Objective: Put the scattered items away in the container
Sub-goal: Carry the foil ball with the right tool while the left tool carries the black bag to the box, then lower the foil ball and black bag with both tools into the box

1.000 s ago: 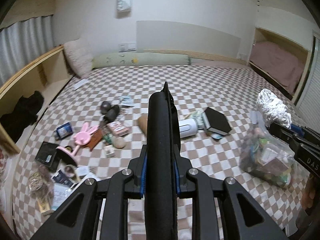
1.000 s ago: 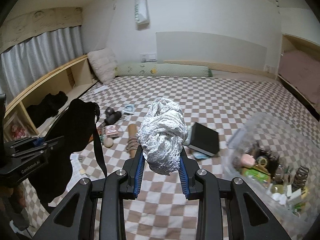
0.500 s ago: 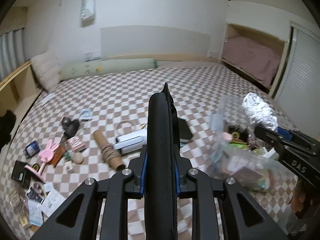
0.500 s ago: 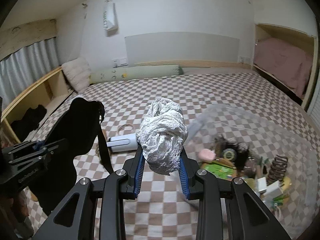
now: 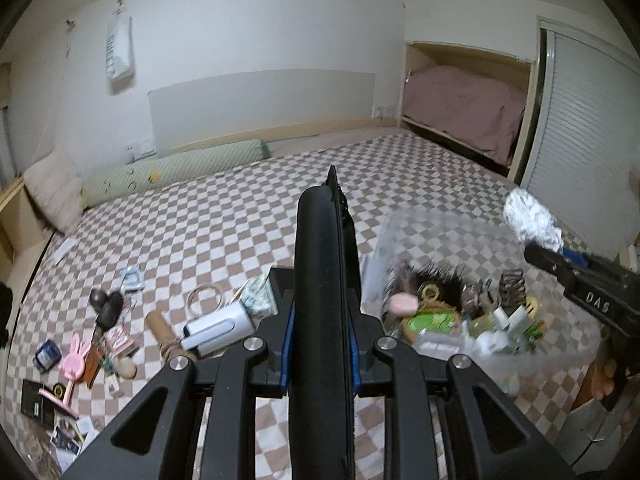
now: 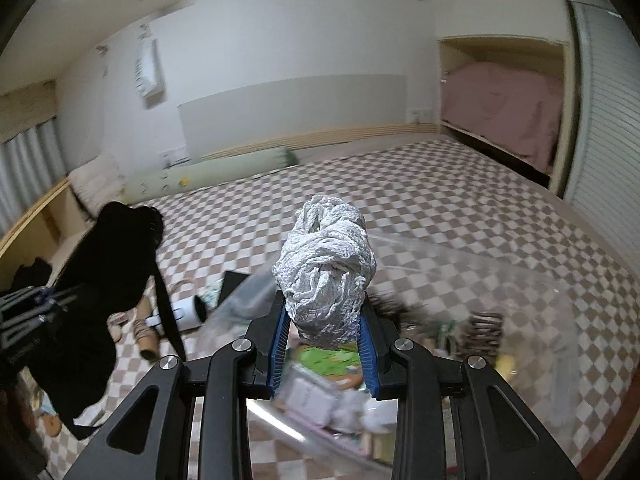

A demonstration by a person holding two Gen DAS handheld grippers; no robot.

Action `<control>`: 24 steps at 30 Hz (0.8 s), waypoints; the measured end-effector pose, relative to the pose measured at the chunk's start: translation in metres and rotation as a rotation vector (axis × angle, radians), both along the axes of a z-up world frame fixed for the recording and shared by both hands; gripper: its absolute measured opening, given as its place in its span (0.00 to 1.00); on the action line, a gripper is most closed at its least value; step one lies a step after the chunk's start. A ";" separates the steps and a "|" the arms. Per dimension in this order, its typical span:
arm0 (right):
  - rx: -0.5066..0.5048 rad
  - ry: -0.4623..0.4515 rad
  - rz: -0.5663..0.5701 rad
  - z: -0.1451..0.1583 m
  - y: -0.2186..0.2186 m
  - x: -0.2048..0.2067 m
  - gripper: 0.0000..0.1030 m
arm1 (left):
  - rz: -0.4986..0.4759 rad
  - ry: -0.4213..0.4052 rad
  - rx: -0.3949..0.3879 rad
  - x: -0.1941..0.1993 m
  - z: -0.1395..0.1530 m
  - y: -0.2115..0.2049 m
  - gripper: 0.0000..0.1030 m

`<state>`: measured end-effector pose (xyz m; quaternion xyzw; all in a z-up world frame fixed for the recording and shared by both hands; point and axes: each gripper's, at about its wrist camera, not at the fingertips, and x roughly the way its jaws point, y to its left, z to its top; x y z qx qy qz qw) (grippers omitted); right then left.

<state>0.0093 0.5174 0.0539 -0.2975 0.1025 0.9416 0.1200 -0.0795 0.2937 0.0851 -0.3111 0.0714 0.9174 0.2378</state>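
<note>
Here, in the left wrist view, our left gripper [image 5: 325, 248] pinches a black pouch [image 5: 322, 300], edge-on to the lens so it hides the jaws' gap. The clear container [image 5: 404, 240], part full of small goods, sits just right of it on the checked bedspread [image 5: 224, 216]; scattered items [image 5: 100, 344] lie well apart on the left. In the right wrist view, our right gripper [image 6: 325, 312] is clamped on a white crumpled cloth [image 6: 326, 272], a knobbly wad of woven strands held above the container's open mouth, which we judge ready for dropping. The pouch hangs limp, strap dangling, at the left.
</note>
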 end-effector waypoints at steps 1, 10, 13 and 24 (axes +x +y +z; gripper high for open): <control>-0.005 0.002 -0.013 0.000 0.006 0.002 0.31 | -0.006 0.007 0.003 -0.001 0.005 0.005 0.21; -0.013 -0.014 -0.099 -0.008 0.050 0.012 0.31 | -0.092 0.083 0.013 0.000 0.042 0.064 0.21; -0.020 -0.019 -0.122 -0.010 0.062 0.014 0.31 | -0.126 0.104 0.018 0.000 0.044 0.086 0.21; -0.094 -0.024 -0.190 -0.022 0.103 0.020 0.31 | -0.236 0.158 -0.059 -0.016 0.011 0.166 0.21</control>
